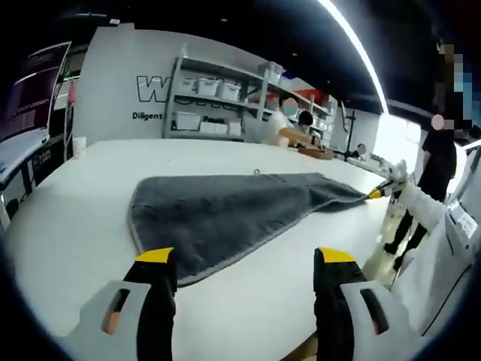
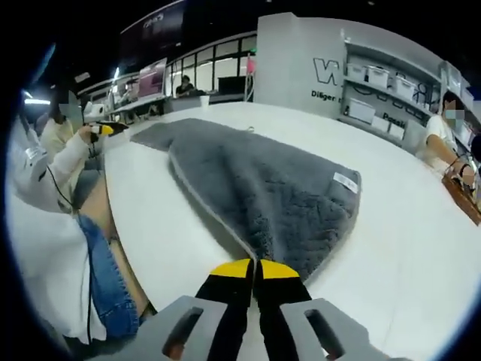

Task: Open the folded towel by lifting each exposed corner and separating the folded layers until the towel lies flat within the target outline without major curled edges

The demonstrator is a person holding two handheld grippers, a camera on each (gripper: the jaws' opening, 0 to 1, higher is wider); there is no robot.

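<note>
A grey towel (image 1: pixel 225 207) lies stretched out long on the white table (image 1: pixel 75 218), one layer still folded over. My left gripper (image 1: pixel 245 259) hangs open just short of the towel's near edge, nothing between its yellow-tipped jaws. At the towel's far right tip, my right gripper (image 1: pixel 378 192) pinches the corner. In the right gripper view the same towel (image 2: pixel 263 184) carries a small white label (image 2: pixel 346 180). There my right gripper (image 2: pixel 254 269) is shut on the towel's pale-trimmed corner, and the left gripper (image 2: pixel 105 129) shows far off beyond the towel's other end.
A paper cup (image 1: pixel 79 147) stands at the table's far left. Shelves with white bins (image 1: pixel 214 101) and seated people are behind the table. The table edge (image 2: pixel 113 203) runs beside the person's jeans-clad leg (image 2: pixel 105 278). A brown basket (image 2: pixel 464 195) sits at right.
</note>
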